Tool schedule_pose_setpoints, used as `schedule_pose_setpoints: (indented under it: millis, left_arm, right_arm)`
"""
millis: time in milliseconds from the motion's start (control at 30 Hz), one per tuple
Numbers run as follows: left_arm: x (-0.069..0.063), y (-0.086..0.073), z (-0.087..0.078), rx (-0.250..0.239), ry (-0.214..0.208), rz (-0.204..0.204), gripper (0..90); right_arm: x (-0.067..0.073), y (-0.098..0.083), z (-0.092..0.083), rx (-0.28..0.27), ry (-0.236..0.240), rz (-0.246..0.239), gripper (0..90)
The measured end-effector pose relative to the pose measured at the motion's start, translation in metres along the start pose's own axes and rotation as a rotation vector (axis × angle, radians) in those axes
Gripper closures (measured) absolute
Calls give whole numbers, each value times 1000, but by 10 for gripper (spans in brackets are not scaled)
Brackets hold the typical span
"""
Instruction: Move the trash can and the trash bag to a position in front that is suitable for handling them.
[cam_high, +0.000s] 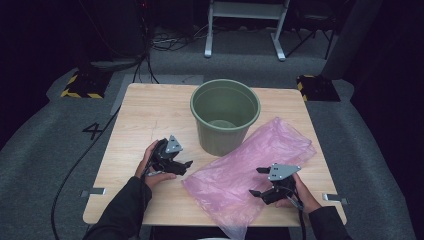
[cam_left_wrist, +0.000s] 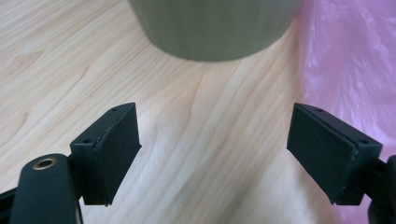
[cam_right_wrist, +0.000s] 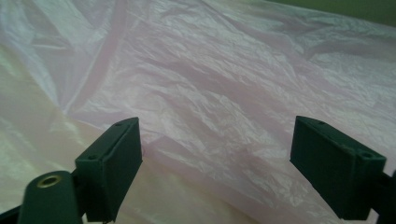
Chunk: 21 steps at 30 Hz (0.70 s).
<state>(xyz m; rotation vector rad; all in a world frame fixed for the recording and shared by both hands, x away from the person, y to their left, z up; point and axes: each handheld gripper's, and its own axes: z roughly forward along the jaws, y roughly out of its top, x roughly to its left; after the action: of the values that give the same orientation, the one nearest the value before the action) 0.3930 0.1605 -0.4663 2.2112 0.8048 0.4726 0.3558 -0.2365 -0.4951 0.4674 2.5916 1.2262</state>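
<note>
A green plastic bucket (cam_high: 225, 115) stands upright near the middle of the wooden table (cam_high: 145, 110). A pink plastic bag (cam_high: 245, 170) lies flat to its right and in front, one corner hanging over the table's front edge. My left gripper (cam_high: 186, 164) sits on the left side, jaws open and empty, pointing toward the bag's left edge. Its own view shows the bucket's base (cam_left_wrist: 215, 28) ahead and the pink bag (cam_left_wrist: 355, 70) at the right. My right gripper (cam_high: 257, 181) is open over the bag, with crinkled pink film (cam_right_wrist: 219, 102) lying under its spread jaws.
The bucket is empty inside. Bare tabletop lies left of the bucket and behind my left hand. Metal clamps (cam_high: 93, 191) stick out at both front corners. Cables (cam_high: 80, 160) trail on the grey floor at the left; a white frame (cam_high: 245, 20) stands beyond the table.
</note>
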Motion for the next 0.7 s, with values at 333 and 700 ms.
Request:
schedule_pose_setpoints:
  millis: [333, 700]
  left_arm:
    - [-10, -37, -17, 17, -10, -39, 164]
    - [-27, -51, -22, 46, -24, -20, 178]
  right_arm:
    - [-5, -3, 9, 47, -48, 35, 191]
    - [-15, -3, 9, 59, -65, 103, 242]
